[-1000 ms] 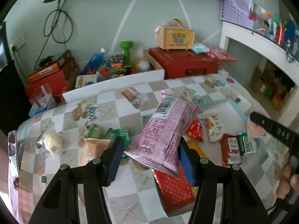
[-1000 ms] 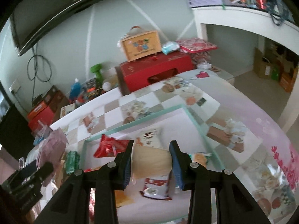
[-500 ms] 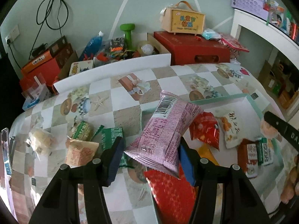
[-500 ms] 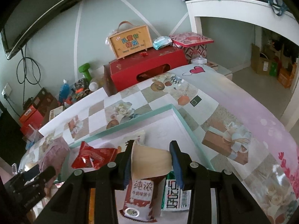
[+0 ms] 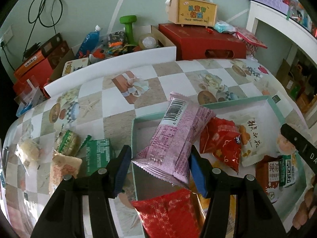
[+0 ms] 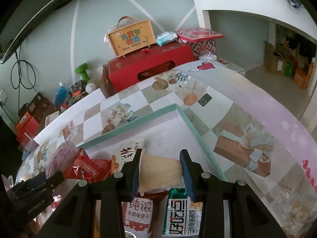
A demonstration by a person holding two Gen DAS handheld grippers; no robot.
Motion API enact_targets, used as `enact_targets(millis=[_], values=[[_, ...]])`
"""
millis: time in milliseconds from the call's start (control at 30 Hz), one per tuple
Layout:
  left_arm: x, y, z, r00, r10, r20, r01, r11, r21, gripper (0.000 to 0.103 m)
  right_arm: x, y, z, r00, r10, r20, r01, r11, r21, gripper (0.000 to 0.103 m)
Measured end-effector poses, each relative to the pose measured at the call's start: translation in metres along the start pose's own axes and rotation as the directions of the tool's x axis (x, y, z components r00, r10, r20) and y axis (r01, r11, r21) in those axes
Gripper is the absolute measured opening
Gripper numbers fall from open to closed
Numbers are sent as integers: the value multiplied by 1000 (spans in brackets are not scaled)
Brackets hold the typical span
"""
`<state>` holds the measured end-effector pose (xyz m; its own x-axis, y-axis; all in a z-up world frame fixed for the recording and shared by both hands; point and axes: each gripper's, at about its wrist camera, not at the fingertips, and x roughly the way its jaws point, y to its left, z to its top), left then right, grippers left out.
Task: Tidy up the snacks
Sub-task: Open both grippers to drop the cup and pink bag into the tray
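My left gripper (image 5: 159,166) is shut on a pink snack packet (image 5: 176,138) and holds it over the left end of the teal-rimmed tray (image 5: 133,138). My right gripper (image 6: 160,172) is shut on a pale wrapped bun (image 6: 160,171) low over the tray's (image 6: 138,119) right part. Inside the tray lie a red packet (image 5: 220,144), a white packet with dark writing (image 5: 251,136), a red patterned packet (image 5: 168,212), a red milk-biscuit packet (image 6: 138,214) and a green-and-white packet (image 6: 181,216).
Loose snacks lie on the tablecloth left of the tray: green packets (image 5: 97,154), an orange-tan packet (image 5: 63,168), a wrapped bun (image 5: 27,148). Behind the table stand a red box (image 5: 204,41), a yellow case (image 5: 192,10), a green dumbbell (image 5: 128,27) and clutter.
Both grippers have come down and forward toward the tray with their snacks still held. The bun now sits low over the tray's packets.
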<state>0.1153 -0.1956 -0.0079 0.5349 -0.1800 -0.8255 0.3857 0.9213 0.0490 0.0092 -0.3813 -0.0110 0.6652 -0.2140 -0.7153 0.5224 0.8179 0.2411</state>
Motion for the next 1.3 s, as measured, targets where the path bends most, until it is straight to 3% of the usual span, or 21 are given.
enact_targets(millis=[633, 667, 700, 767, 833, 900, 1100, 1233, 1300], values=[[-22, 7, -1, 998, -69, 1, 69, 996, -59, 64, -3, 6, 2, 1000, -15, 0, 15, 999, -34, 42], [-21, 8, -2, 997, -76, -5, 76, 995, -69, 64, -2, 7, 1, 1000, -16, -4, 16, 999, -36, 47], [-19, 10, -3, 996, -85, -17, 84, 993, -83, 64, -2, 7, 1, 1000, -17, -9, 16, 999, -37, 62], [-15, 12, -5, 995, -92, -32, 88, 990, -107, 64, -1, 8, 1, 1000, -21, -10, 20, 999, -40, 80], [-14, 15, -7, 995, -90, -34, 85, 989, -124, 69, -1, 10, 1, 1000, -25, -11, 24, 998, -50, 80], [-14, 19, -8, 997, -68, -26, 64, 988, -142, 87, 1, 12, 0, 999, -31, -18, 30, 998, -59, 85], [-14, 29, -9, 999, -30, -10, 28, 983, -182, 96, 3, 13, 0, 999, -38, -22, 36, 997, -67, 102], [-10, 35, -10, 999, -40, -16, 35, 974, -223, 97, 4, 12, 0, 999, -48, -25, 46, 997, -63, 103], [-8, 37, -11, 999, -35, -22, 29, 972, -235, 102, 5, 11, 0, 999, -47, -27, 46, 997, -59, 103]])
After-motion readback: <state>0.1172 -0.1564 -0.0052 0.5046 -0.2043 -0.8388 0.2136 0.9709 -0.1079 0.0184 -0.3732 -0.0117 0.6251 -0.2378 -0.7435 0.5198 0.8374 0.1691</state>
